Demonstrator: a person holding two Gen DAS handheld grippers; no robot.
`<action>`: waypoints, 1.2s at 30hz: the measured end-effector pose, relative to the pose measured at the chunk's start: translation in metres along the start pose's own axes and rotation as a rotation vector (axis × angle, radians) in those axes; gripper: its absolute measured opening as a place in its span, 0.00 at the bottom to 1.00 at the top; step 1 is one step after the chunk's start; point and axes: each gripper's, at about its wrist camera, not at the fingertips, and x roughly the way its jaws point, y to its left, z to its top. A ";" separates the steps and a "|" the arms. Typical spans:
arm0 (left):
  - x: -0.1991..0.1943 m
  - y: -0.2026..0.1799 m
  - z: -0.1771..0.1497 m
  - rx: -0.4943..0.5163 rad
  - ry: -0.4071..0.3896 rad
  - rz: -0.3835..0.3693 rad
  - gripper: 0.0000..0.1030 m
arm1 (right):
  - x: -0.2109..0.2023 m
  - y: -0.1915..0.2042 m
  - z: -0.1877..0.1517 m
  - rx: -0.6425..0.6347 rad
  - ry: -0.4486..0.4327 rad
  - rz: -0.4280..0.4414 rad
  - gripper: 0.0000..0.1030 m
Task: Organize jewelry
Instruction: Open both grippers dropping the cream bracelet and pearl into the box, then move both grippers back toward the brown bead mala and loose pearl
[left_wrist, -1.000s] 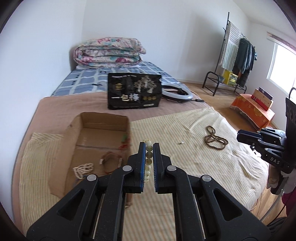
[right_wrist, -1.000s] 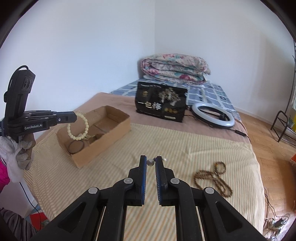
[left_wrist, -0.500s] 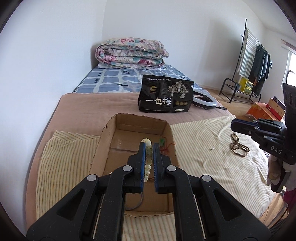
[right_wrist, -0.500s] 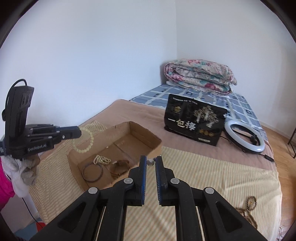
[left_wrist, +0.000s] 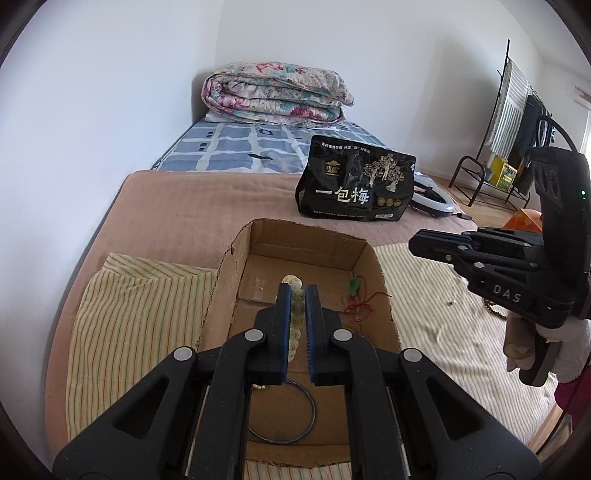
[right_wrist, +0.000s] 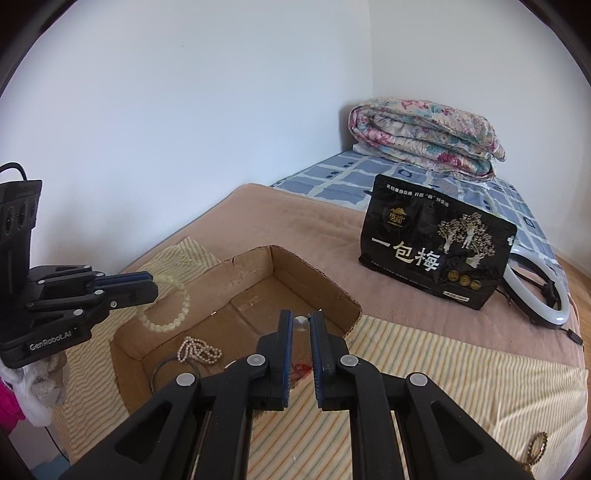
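While the left gripper (left_wrist: 296, 295) hung over the open cardboard box (left_wrist: 225, 266), its jaws were clenched on a pale beaded bracelet (right_wrist: 168, 314), which drooped in a loop from the fingertips above the box's near end. Beside it, the right gripper (right_wrist: 302, 321) pointed down at the box's far corner, pinching a small pearl-like earring (right_wrist: 300, 323) between its blue pads (right_wrist: 286, 339). Inside the box lay a string of small pearls (right_wrist: 197, 350), a thin dark bangle (left_wrist: 282, 413) and a red cord with a green charm (left_wrist: 360, 299). The box sat on a striped yellow cloth (right_wrist: 424, 362) spread over a brown blanket (left_wrist: 192, 206) on the bed. A brown bead necklace (right_wrist: 535, 448) lay on the cloth, well apart from the box. Behind stood a black bag with white lettering (right_wrist: 432, 247), a ring light (right_wrist: 546, 299) just beside it, and a folded floral quilt (left_wrist: 273, 92) against the wall.
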 end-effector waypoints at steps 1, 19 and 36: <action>0.003 0.001 0.000 -0.002 0.003 0.001 0.05 | 0.005 0.000 0.001 -0.001 0.003 0.000 0.07; 0.011 0.002 -0.009 0.012 0.026 0.034 0.41 | 0.037 -0.001 0.005 0.012 0.003 -0.029 0.82; 0.007 0.003 -0.011 -0.006 0.032 0.036 0.41 | 0.018 -0.002 0.006 0.023 -0.024 -0.051 0.93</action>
